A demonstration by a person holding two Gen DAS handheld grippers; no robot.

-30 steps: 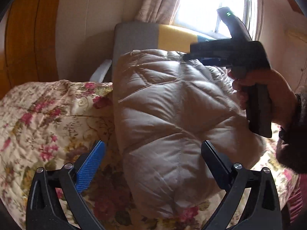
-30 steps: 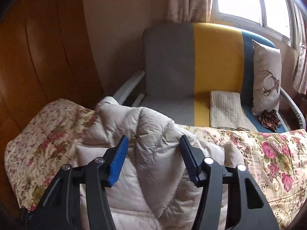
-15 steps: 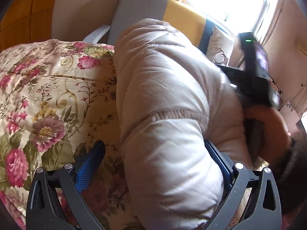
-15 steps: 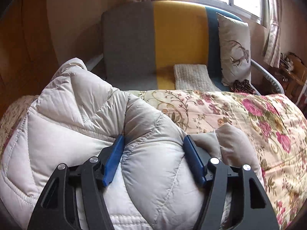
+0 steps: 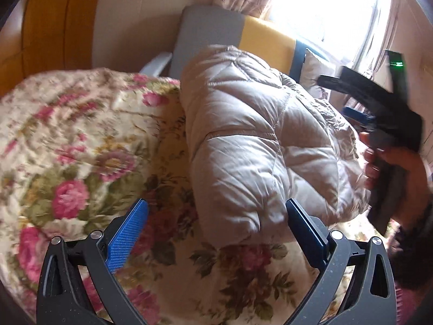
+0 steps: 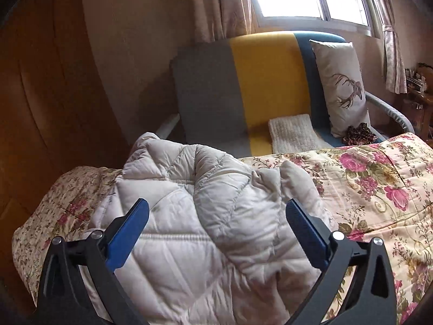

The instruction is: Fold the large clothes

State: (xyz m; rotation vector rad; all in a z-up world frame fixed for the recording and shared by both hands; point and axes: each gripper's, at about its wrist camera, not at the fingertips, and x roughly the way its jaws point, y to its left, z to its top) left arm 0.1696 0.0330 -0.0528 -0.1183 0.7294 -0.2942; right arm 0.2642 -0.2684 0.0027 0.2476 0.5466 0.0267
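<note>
Jacket (image 6: 205, 216): pale beige-grey, quilted in diamond stitching.
Bedspread (image 6: 379, 178): cream, printed with pink roses and green leaves.
Armchair (image 6: 243, 81): striped vertically in grey, yellow and blue.
Cushion (image 6: 341, 86): off-white, marked with a brown stag.
Knitted cloth (image 6: 295, 132): cream.
Left gripper (image 5: 216, 224): black frame, blue pads.
Right gripper (image 6: 216, 224): black frame, blue pads.
Curtains (image 6: 222, 8): beige, faintly patterned.
Wall panel (image 6: 48, 94): orange-brown wood.

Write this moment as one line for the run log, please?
puffer jacket: bunched on floral quilt | left gripper: jaws open, empty | right gripper: jaws open, over jacket | fold unfinished
</note>
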